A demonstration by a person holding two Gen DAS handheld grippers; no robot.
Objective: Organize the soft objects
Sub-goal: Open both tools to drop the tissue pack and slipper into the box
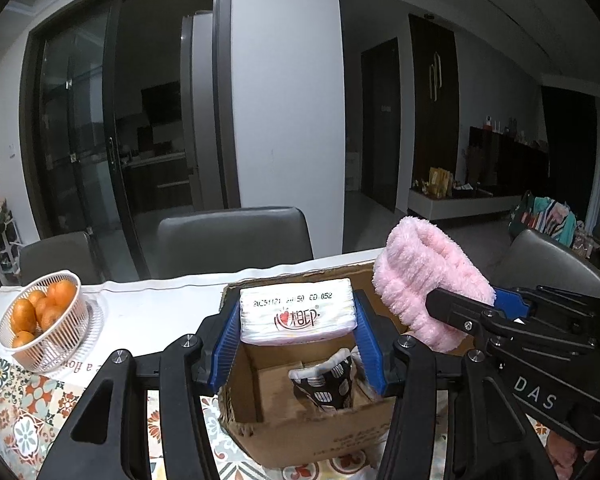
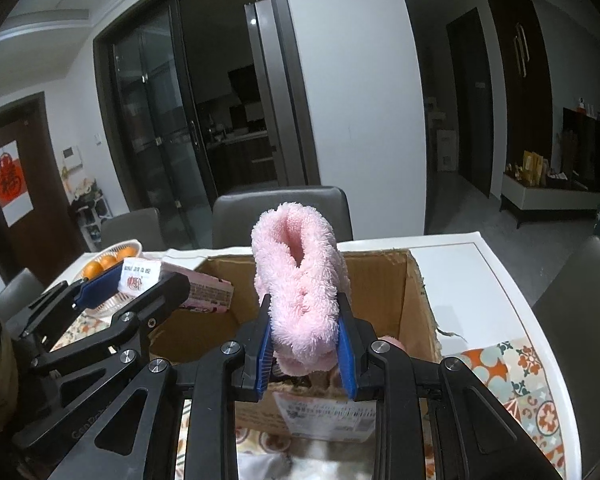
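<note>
Pink fluffy item (image 2: 300,280) gripped in right tool (image 2: 306,350), possibly slipper

A white table (image 2: 472,280) with a patterned tile-print cloth (image 1: 16,412) holds an open cardboard box (image 2: 416,292) and, near its far left edge, a white basket of oranges (image 1: 44,324).

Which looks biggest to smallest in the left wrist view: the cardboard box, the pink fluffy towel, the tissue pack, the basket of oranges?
1. cardboard box
2. pink fluffy towel
3-4. tissue pack and basket of oranges: alike; nearness makes it unsure.
</note>
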